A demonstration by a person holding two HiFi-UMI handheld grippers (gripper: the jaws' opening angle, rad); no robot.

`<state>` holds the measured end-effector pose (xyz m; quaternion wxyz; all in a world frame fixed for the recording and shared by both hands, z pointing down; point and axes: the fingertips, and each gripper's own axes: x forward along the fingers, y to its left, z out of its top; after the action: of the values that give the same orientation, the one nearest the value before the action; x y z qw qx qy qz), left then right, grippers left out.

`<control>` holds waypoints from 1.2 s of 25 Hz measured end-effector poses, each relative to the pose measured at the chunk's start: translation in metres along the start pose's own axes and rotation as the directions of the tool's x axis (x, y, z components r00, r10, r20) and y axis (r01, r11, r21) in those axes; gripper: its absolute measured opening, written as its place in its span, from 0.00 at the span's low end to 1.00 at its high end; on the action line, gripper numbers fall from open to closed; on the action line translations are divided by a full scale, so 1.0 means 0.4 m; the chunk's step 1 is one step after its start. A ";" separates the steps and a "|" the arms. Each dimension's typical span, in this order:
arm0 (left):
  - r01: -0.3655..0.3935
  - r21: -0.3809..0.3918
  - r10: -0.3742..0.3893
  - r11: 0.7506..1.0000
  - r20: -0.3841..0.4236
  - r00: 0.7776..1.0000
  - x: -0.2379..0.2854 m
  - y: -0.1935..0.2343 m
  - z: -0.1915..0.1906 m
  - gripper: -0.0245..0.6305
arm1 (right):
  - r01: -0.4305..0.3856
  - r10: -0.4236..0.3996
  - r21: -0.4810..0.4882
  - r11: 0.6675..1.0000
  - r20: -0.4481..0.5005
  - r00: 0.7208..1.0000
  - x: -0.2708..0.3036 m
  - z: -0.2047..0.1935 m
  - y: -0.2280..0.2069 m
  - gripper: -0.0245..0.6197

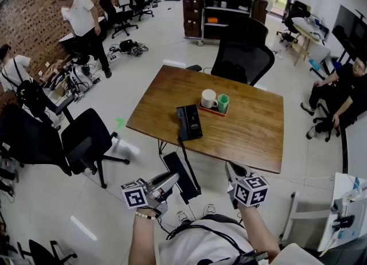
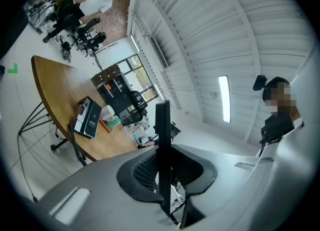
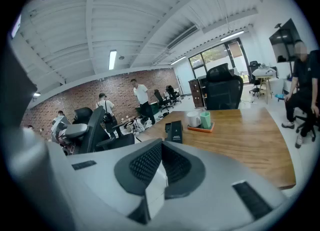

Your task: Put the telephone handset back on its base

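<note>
The black telephone base (image 1: 189,122) lies on the wooden table (image 1: 252,137), near its front left edge. It also shows small in the left gripper view (image 2: 89,117) and the right gripper view (image 3: 175,131). My left gripper (image 1: 170,180) is shut on the black handset (image 1: 181,169), held in front of the table below its edge. A cord (image 1: 184,146) runs from the handset up to the base. Edge-on, the handset (image 2: 162,125) stands as a thin dark slab between the left gripper's (image 2: 162,150) pads. My right gripper (image 1: 233,170) is beside it, shut and holding nothing (image 3: 161,144).
A white mug (image 1: 209,98) and a green cup (image 1: 223,102) stand on a red tray behind the base. Black office chairs stand at the table's left (image 1: 86,137) and far side (image 1: 243,57). A person (image 1: 80,20) stands far left; others sit at the right (image 1: 338,94).
</note>
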<state>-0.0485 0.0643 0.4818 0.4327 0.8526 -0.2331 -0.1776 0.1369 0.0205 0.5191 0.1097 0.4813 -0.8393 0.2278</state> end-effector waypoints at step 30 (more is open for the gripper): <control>0.045 -0.008 -0.045 0.999 -0.079 0.996 -0.122 0.021 0.013 0.15 | 0.059 -0.059 0.016 0.998 -0.023 0.998 0.006 -0.085 0.132 0.04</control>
<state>-0.0936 0.0834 0.4905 0.4400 0.8627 -0.1960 -0.1540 0.0890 0.0580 0.5350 0.1217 0.5041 -0.8216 0.2369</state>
